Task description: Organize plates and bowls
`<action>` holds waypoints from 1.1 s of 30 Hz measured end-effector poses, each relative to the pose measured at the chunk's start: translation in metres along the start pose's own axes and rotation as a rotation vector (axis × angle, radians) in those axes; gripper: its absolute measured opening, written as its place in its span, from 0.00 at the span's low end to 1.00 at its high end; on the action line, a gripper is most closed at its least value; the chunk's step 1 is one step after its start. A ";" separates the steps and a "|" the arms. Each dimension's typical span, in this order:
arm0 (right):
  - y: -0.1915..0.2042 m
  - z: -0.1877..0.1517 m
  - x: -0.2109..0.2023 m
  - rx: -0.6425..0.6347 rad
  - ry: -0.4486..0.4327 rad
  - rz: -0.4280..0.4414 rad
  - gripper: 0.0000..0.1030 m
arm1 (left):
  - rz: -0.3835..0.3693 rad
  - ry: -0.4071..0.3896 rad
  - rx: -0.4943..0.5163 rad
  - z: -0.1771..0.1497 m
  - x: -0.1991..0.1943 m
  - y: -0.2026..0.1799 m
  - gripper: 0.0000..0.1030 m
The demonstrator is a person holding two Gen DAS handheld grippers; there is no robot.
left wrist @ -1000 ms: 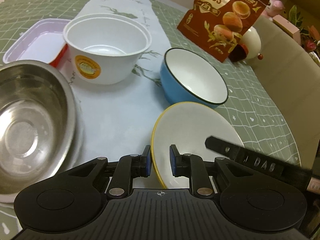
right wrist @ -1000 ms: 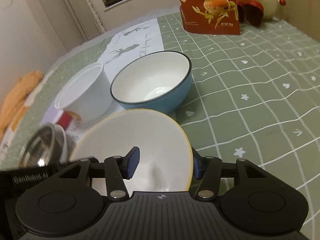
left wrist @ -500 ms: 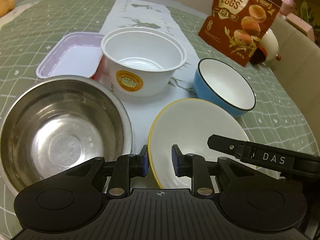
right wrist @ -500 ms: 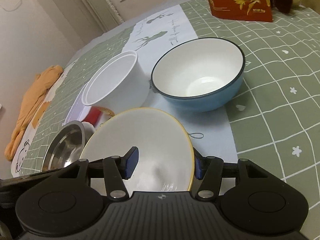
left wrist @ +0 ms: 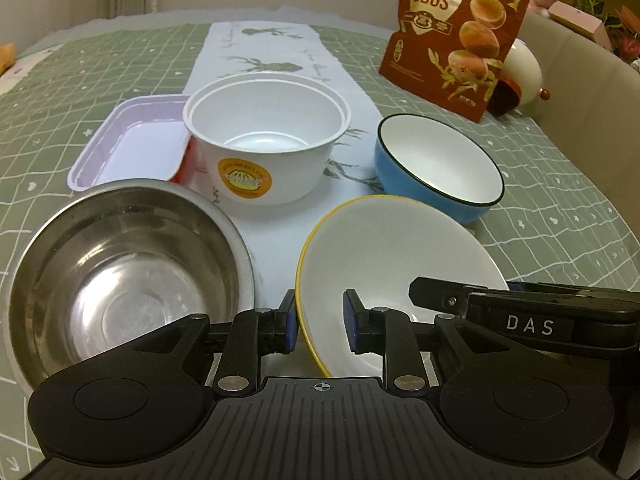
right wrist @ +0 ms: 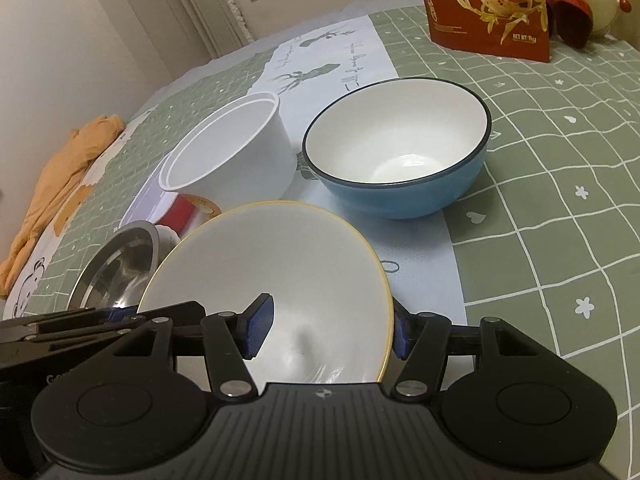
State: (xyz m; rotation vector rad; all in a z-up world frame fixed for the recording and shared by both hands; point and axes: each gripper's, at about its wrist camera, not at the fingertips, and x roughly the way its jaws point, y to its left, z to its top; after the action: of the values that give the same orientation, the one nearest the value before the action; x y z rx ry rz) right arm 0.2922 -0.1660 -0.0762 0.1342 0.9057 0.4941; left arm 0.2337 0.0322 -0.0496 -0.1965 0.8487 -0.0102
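A white plate with a yellow rim [left wrist: 396, 256] [right wrist: 280, 264] lies nearest me on the white runner. My left gripper [left wrist: 320, 322] straddles its near left rim, and its blue pads stand a little apart from the rim. My right gripper [right wrist: 330, 328] straddles the right rim, one pad over the plate and one outside. Its jaws are opening and neither pad presses. A steel bowl [left wrist: 120, 280] sits left of the plate. A white plastic bowl [left wrist: 268, 148] and a blue bowl [left wrist: 436, 168] [right wrist: 400, 152] stand behind it.
A lilac tray [left wrist: 132, 148] lies behind the steel bowl, with something red beside it. A quail-eggs bag [left wrist: 456, 36] and a white egg-shaped ornament [left wrist: 520, 72] stand at the far right. An orange cloth [right wrist: 60, 168] lies at the table's left edge.
Both grippers' jaws have widened around the plate's rim. The left view has swung left and now takes in the whole steel bowl. The right view has shifted left, so the blue bowl sits further right.
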 end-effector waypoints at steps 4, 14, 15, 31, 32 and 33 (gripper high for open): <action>0.000 -0.001 0.001 -0.009 0.002 -0.002 0.60 | 0.002 -0.007 0.004 -0.002 0.000 -0.001 0.25; 0.000 -0.004 -0.002 -0.016 -0.002 0.013 0.61 | 0.015 -0.004 -0.002 -0.004 0.002 -0.001 0.25; 0.001 -0.005 -0.002 -0.020 -0.004 0.011 0.61 | 0.021 -0.009 -0.007 -0.004 0.002 -0.001 0.25; -0.017 0.001 -0.044 0.006 -0.235 -0.032 0.67 | 0.109 -0.083 0.008 -0.003 -0.014 -0.010 0.24; -0.020 0.003 -0.047 0.020 -0.254 -0.043 0.68 | 0.114 -0.090 0.011 -0.002 -0.017 -0.011 0.24; -0.024 0.005 -0.050 0.034 -0.272 -0.060 0.68 | 0.120 -0.095 0.015 0.000 -0.019 -0.012 0.24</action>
State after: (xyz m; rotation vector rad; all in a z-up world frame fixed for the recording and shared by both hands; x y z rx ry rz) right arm 0.2784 -0.2105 -0.0447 0.1999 0.6497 0.3940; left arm 0.2216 0.0216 -0.0332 -0.1309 0.7638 0.1047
